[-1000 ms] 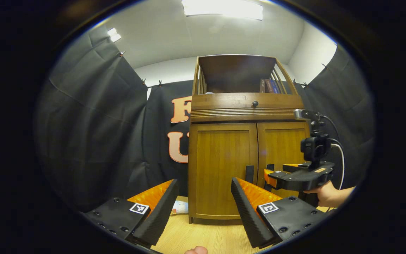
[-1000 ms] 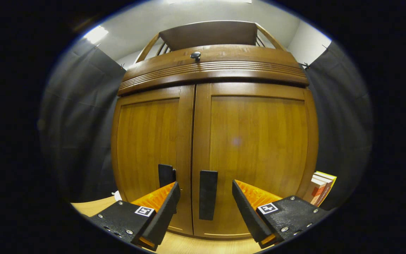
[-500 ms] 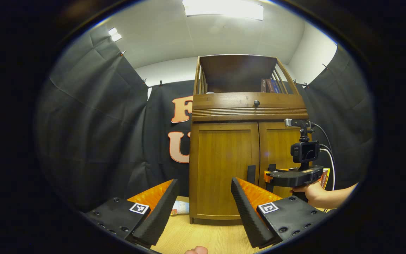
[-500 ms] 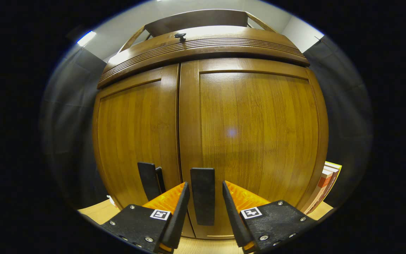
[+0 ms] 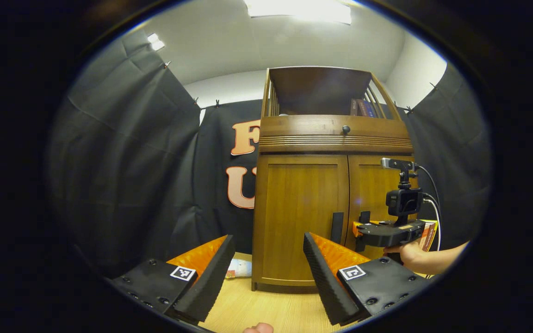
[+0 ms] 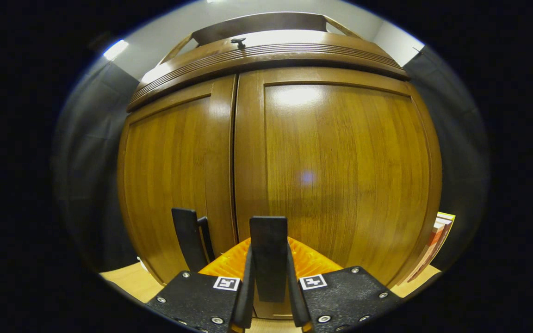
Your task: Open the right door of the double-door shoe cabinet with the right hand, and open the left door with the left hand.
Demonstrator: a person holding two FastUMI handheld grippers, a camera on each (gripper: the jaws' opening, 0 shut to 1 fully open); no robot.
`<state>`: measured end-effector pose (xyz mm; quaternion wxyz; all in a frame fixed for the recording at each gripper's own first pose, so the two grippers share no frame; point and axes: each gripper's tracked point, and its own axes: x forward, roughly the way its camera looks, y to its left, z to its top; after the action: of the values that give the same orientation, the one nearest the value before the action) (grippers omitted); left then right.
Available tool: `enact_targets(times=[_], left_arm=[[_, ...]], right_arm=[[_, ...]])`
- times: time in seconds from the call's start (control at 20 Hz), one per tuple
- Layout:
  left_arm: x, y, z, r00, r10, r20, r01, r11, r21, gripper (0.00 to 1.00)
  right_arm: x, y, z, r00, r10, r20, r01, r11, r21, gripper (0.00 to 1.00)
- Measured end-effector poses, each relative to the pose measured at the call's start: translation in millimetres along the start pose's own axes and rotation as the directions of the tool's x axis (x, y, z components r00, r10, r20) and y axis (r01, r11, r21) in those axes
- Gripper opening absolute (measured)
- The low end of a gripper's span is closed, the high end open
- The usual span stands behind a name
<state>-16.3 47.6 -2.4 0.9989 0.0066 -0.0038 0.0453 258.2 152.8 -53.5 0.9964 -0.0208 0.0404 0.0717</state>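
A wooden double-door shoe cabinet [image 5: 322,194] stands on a light wood floor, both doors closed. In the right gripper view the right door [image 6: 340,171] carries a dark upright handle [image 6: 269,240], and my right gripper [image 6: 269,277] is shut on that handle, one finger on each side. The left door [image 6: 174,171] has its own dark handle [image 6: 185,236] just to the left. In the left gripper view my left gripper [image 5: 266,268] is open, well back from the cabinet, with the left door's handle [image 5: 337,227] beyond it. The right gripper [image 5: 356,231], held by a hand [image 5: 405,252], meets the right door there.
Black cloth walls close in on both sides. A small packet [image 5: 238,268] lies on the floor left of the cabinet. Books [image 6: 437,236] lean against the cabinet's right side. The cabinet's open top shelf [image 5: 322,92] holds a few books. A fingertip [image 5: 257,328] shows at the lower edge.
My right gripper moved in toward the right door and closed from open onto its handle. The left gripper stayed open and shifted only slightly.
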Motion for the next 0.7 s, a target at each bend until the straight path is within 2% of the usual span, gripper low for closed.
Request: enact_targets(times=[0.25,0.35,0.5,0.55,0.6,0.7], left_arm=[[4,1,1,1.0,0.006,-0.006,-0.006,1.0,0.002,0.98],[3,-1,1,1.0,0.001,-0.01,-0.001,1.0,-0.002,0.97],[-2,-1,-3,1.0,0.008,-0.023,-0.008,1.0,-0.003,0.96],[-2,-4,-3,1.0,0.002,-0.025,-0.002,1.0,-0.006,0.97],[-1,-6,-3,1.0,-0.004,-0.028,0.004,1.0,-0.006,0.98],[2,-7,-3,1.0,-0.005,-0.027,0.005,1.0,0.004,0.96]], right_arm=[[-1,3,-2,1.0,0.0,-0.01,0.0,1.0,0.018,0.23],[-7,4,-1,1.0,0.008,-0.02,-0.008,0.999,0.031,0.23],[-28,3,-2,1.0,0.028,-0.012,-0.028,0.999,0.033,0.23],[-35,4,-2,0.999,0.04,-0.01,-0.04,0.998,0.042,0.18],[-44,1,-2,0.999,0.051,-0.012,-0.051,0.998,0.047,0.18],[-61,-1,-2,0.998,0.065,-0.018,-0.065,0.998,0.014,0.18]])
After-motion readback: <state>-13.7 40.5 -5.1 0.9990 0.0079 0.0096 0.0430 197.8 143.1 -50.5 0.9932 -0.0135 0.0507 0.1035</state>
